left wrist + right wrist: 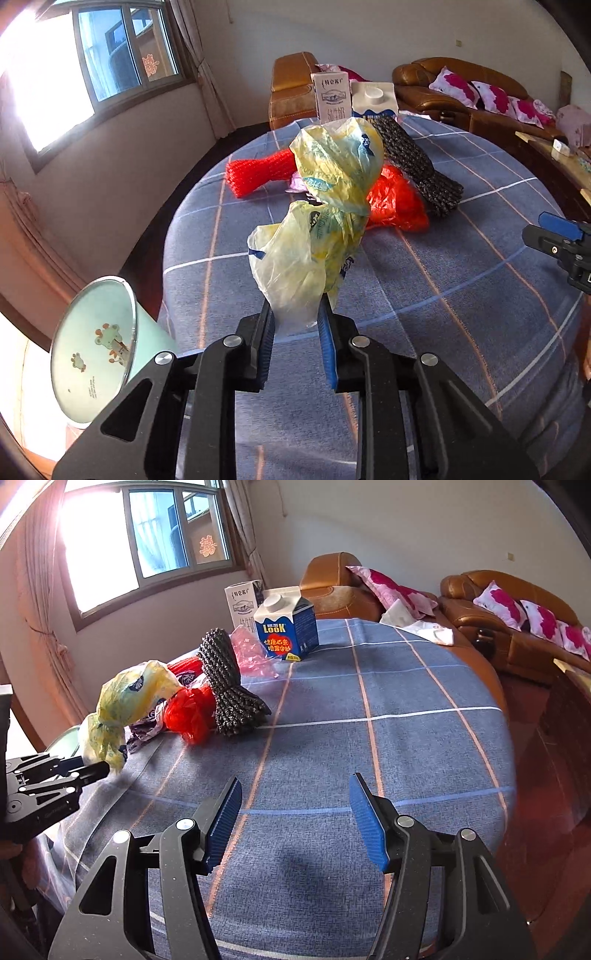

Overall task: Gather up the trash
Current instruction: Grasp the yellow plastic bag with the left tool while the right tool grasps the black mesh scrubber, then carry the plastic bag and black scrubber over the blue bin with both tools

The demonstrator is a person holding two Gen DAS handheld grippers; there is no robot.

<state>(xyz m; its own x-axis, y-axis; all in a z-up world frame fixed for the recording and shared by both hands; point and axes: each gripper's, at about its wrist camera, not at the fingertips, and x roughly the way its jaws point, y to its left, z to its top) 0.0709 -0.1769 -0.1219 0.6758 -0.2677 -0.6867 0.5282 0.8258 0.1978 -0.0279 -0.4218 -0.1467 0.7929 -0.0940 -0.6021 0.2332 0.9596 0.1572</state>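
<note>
A crumpled yellow plastic bag [332, 173] is knotted in the middle. My left gripper [297, 314] is shut on its near end, and the rest of the bag rises over the trash pile. In the right wrist view the same bag [129, 698] hangs from the left gripper [92, 770] at the table's left edge. Behind it lie a red foam net [258, 173], a red plastic bag [395, 199] and a black foam net [417, 162]. My right gripper [295, 786] stands open over bare tablecloth [369, 738], with nothing between its fingers.
A mint-green bin [96, 350] with frog pictures stands tilted below the table's left edge. A blue milk carton [286, 627], a tall white carton [242, 603] and a pink bag [251, 651] sit at the far end. Brown sofas [498, 602] line the back wall.
</note>
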